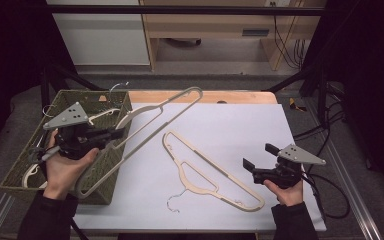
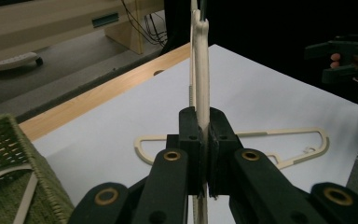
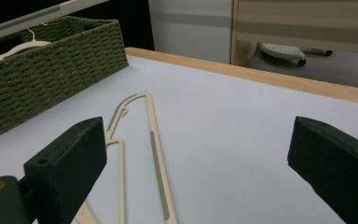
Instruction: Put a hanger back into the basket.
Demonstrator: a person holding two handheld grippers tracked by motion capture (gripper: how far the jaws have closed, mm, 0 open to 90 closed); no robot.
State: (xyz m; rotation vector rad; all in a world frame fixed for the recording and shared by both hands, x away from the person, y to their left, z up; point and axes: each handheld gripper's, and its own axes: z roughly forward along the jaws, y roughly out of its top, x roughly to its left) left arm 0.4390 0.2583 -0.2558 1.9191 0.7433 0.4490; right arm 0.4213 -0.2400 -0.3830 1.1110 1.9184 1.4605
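My left gripper (image 1: 119, 133) is shut on the edge of a cream plastic hanger (image 1: 189, 91), which it holds tilted with one end over the green woven basket (image 1: 105, 100) and the other over the table. In the left gripper view the hanger (image 2: 200, 70) stands edge-on between the shut jaws of my left gripper (image 2: 204, 154). A second cream hanger (image 1: 223, 170) lies flat on the white table top, its wire hook toward the front. My right gripper (image 1: 258, 156) hovers open just right of it, jaws wide apart around nothing, with the flat hanger (image 3: 156, 154) ahead of it.
The basket (image 3: 51, 60) stands at the table's left edge and holds more hangers (image 1: 30, 172). A white sheet (image 1: 240, 125) covers most of the wooden table. Black frame bars and cables run along the right side and the back.
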